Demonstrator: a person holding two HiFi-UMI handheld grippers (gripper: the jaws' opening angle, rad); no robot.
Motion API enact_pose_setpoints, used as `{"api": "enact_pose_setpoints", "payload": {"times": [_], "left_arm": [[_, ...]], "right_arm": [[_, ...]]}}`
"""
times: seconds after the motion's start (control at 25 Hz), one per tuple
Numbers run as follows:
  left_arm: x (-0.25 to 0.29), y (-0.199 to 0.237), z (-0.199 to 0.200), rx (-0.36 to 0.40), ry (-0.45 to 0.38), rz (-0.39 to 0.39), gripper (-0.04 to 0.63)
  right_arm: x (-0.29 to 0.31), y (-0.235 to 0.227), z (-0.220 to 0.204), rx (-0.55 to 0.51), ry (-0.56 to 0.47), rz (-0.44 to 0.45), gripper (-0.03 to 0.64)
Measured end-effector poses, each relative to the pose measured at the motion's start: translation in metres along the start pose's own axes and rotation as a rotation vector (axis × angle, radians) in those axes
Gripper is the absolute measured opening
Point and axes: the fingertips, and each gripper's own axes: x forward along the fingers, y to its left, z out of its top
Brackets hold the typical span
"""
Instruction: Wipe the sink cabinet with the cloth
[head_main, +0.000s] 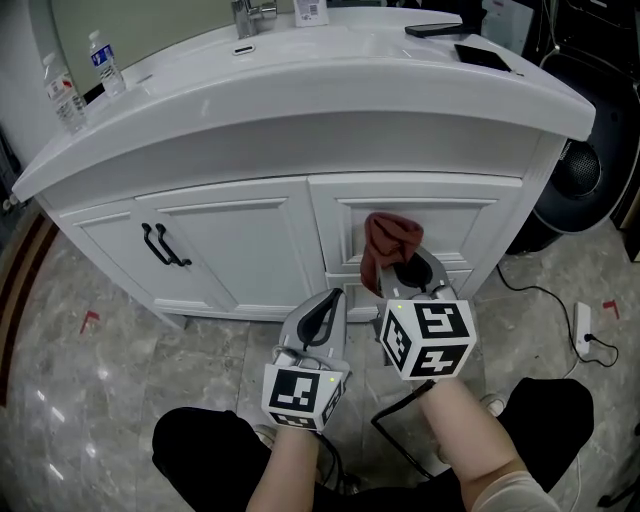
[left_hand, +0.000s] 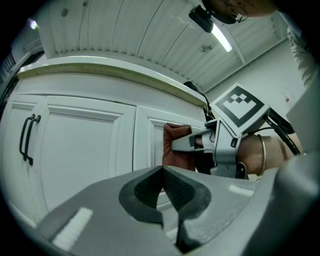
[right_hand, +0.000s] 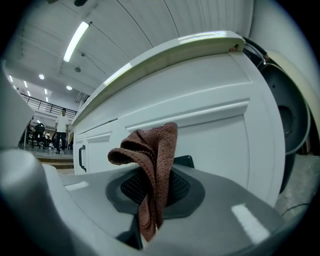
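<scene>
The cloth (right_hand: 152, 160) is clamped between the shut jaws of the right gripper (right_hand: 152, 192); this is shown plainly only in the right gripper view. There the cloth's long axis is seen to run nearly upright. Its bunched upper end stands above the jaws and is folded over to the left, and a short tail hangs below the pinch. People far off at the left edge are shown by that view alone.

In the left gripper view, the left gripper (left_hand: 162, 192) is seen with its jaws closed on nothing. The cloth is seen there from the side, held at the right-hand panel of the cabinet (head_main: 230, 250). Whether it touches the panel cannot be told.

Only the head view takes in the countertop, where two bottles (head_main: 105, 62) are stood at the left, a faucet (head_main: 250, 15) at the back and a phone (head_main: 433, 30) at the right. The left gripper is held low, just beside the right one and apart from the cabinet. Black handles (head_main: 165, 247) are seen on the left door.
</scene>
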Motion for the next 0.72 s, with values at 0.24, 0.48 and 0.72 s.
{"api": "enact_pose_setpoints", "payload": {"times": [0.24, 0.48, 0.72], "left_arm": [[0.009, -0.009, -0.003, -0.024, 0.0, -0.015, 0.0], [0.021, -0.033, -0.003, -0.009, -0.001, -0.065, 0.0], [0.029, -0.039, -0.001, 0.012, 0.003, -0.07, 0.0]], "right_arm": [[-0.024, -0.024, 0.012, -0.012, -0.034, -0.03, 0.081], [-0.037, -0.059, 0.011, 0.031, -0.033, -0.098, 0.08], [-0.026, -0.076, 0.006, 0.044, 0.007, -0.083, 0.08]]}}
